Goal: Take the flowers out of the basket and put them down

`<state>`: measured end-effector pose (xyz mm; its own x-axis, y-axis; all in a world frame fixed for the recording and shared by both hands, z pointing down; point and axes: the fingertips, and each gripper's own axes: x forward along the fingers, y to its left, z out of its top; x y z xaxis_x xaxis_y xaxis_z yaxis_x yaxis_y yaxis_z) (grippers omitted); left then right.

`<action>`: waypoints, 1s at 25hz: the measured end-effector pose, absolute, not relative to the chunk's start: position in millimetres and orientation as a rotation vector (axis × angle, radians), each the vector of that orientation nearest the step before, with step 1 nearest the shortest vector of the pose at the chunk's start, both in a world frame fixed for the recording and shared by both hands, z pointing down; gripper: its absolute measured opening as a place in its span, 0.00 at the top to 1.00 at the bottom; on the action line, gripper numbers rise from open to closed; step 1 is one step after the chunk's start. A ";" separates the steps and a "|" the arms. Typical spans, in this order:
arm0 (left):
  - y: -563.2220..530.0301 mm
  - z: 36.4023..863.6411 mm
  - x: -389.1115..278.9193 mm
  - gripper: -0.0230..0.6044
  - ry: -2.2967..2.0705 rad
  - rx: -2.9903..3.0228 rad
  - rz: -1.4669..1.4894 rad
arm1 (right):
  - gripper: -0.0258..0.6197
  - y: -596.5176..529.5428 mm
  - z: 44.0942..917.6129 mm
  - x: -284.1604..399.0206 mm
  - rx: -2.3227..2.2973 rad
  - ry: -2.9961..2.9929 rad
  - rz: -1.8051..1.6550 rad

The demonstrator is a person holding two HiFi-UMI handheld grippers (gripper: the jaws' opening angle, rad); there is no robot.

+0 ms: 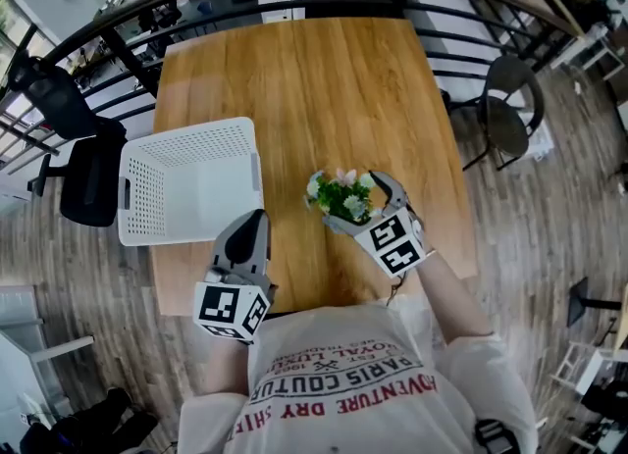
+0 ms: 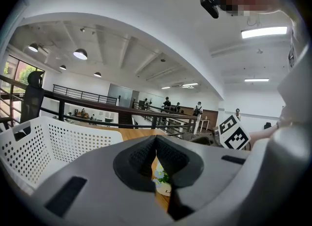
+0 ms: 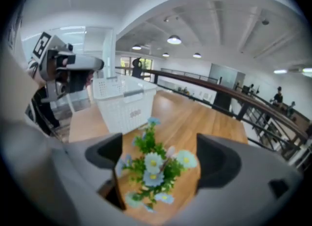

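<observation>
The flowers (image 3: 153,169) stand upright in a small white pot (image 2: 162,187) on the worktop (image 1: 324,89), just right of the white basket (image 1: 186,197). Their long axis is vertical, with the blooms pointing up. The right gripper (image 1: 361,205) has its jaws spread wide, one on either side of the bunch. The left gripper (image 2: 156,156), at the basket's near right corner, has its jaws pressed together on nothing.
</observation>
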<state>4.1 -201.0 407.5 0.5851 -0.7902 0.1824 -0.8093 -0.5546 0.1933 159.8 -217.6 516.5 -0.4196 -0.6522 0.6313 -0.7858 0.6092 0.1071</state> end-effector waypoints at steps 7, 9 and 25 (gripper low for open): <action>-201.2 391.6 -23.9 0.92 -1.317 2.580 0.079 | 0.21 -230.0 449.3 133.6 1.323 -2.310 0.306; -203.1 387.1 -35.2 0.92 -1.317 2.586 0.078 | 0.29 -233.6 436.0 126.1 1.402 -2.324 0.323; -217.5 367.4 -129.8 0.92 -1.422 2.596 0.072 | 0.92 -237.2 373.2 31.1 1.598 -2.497 0.073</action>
<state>-129.8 -217.5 367.4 0.5410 -0.8311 0.1287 -0.8399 -0.5260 0.1340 31.1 -237.2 373.2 -0.4079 -0.8963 0.1740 -0.9049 0.4223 0.0534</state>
